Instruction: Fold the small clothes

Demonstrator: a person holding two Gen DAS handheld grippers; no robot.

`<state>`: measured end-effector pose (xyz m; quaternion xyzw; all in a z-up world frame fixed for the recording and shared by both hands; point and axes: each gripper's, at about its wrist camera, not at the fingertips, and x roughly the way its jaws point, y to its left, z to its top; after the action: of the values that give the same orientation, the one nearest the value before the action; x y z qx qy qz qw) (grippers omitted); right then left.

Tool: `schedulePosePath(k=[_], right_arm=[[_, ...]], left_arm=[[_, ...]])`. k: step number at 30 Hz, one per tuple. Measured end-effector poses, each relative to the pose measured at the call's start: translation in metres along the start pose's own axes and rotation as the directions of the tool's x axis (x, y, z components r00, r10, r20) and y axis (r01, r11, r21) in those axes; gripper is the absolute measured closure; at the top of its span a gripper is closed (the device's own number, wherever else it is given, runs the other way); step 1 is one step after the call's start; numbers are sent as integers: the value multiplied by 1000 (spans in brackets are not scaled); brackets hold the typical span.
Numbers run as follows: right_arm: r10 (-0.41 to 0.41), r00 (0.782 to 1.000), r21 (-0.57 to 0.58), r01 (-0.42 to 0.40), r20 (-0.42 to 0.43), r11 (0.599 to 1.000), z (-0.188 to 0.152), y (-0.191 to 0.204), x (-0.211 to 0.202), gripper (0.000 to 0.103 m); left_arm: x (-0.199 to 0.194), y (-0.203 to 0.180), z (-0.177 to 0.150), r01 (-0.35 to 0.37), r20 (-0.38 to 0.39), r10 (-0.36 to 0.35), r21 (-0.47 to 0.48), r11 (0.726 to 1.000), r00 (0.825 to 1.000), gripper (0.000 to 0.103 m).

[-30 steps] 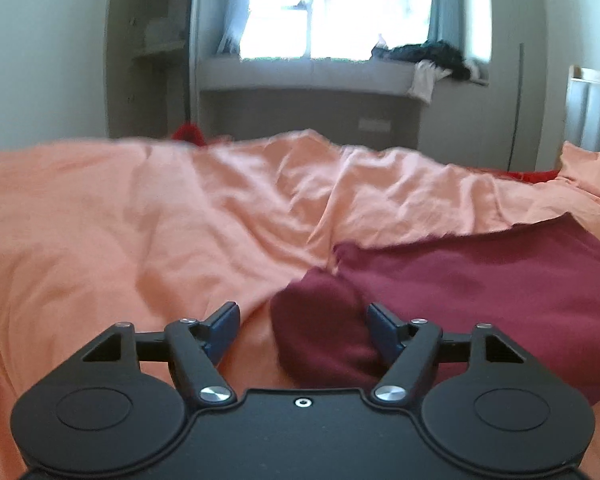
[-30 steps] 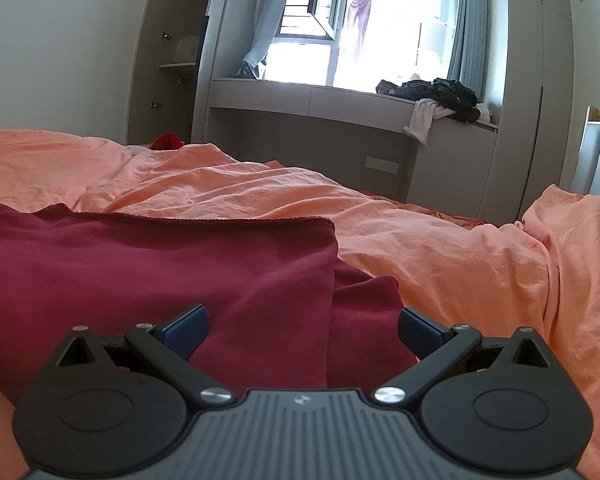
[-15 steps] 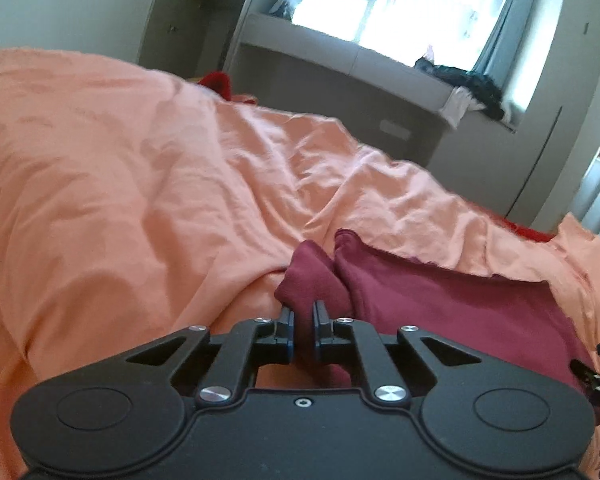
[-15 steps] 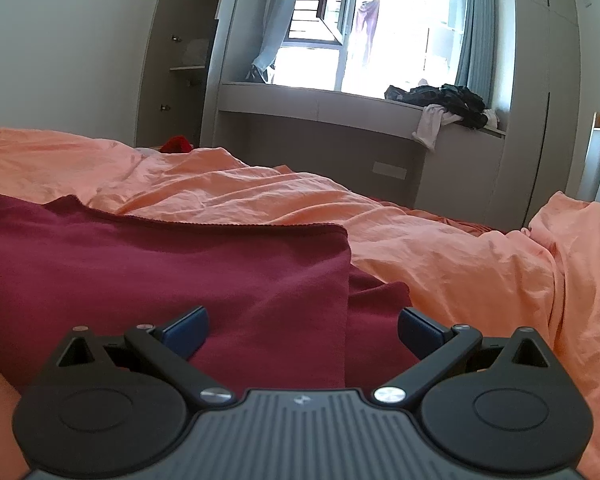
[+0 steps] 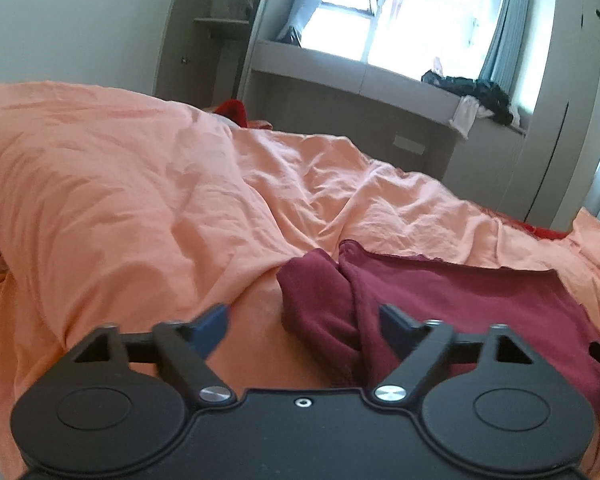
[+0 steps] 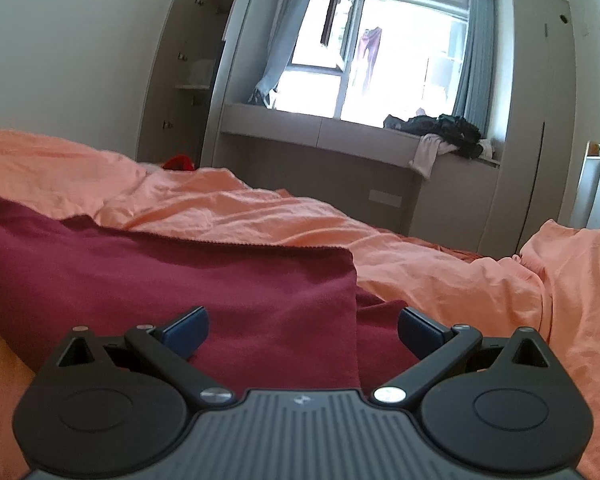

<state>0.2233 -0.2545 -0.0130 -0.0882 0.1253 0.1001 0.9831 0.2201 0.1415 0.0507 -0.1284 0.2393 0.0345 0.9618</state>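
Two grippers over an orange duvet (image 5: pixel 140 184), both w/ jaws apart. Left gripper (image 5: pixel 305 326) jaws opening; the maroon garment (image 5: pixel 480 300) has its bunched left corner lying between them, nearer the right finger, pads not pressing it. Right gripper (image 6: pixel 302 326) spread wide; garment's (image 6: pixel 180 280) folded right edge runs between its fingers, unclamped.

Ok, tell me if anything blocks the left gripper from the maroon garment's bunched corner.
Nothing visible does. The left gripper, its jaws opening, already has the maroon garment bunched corner between its fingers, pads clear of the cloth; only the orange bedcover lies around it.
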Motion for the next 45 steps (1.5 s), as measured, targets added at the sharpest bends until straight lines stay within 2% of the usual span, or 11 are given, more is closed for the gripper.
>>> schedulePosePath(k=[1,2,10,16,20,24,30,36,45], right_arm=[[1,1000,9,-1,10,1000,0,1,-3,0],[0,1000,18,0,21,1000,0,2,-5,0],[44,994,35,-48,96,998,-3,29,-19,0],[87,987,-10,-87,132,996,-5,56,-21,0],[92,985,-26,-89,147,996,-4,70,-20,0],[93,985,-22,-91,143,996,-4,78,-15,0],[95,991,-34,-92,95,995,-16,91,-3,0],[72,991,-23,-70,111,997,-24,98,1,0],[22,990,-65,-13,143,998,-32,110,1,0]], left_arm=[[-5,-1,-3,1,11,0,-7,1000,1000,3],[-12,-2,-8,-5,25,5,-19,1000,1000,2],[-38,-21,-43,24,37,-23,-31,999,999,1],[-33,-38,-66,105,0,-105,-80,991,994,1],[-21,-42,-72,185,-14,-190,-177,967,982,1],[-3,-44,-76,211,-42,-228,-244,947,973,1],[11,-44,-80,197,-43,-216,-270,942,975,1],[15,-40,-81,196,-33,-215,-291,937,976,1],[23,-50,-74,142,-36,-155,-239,961,987,1]])
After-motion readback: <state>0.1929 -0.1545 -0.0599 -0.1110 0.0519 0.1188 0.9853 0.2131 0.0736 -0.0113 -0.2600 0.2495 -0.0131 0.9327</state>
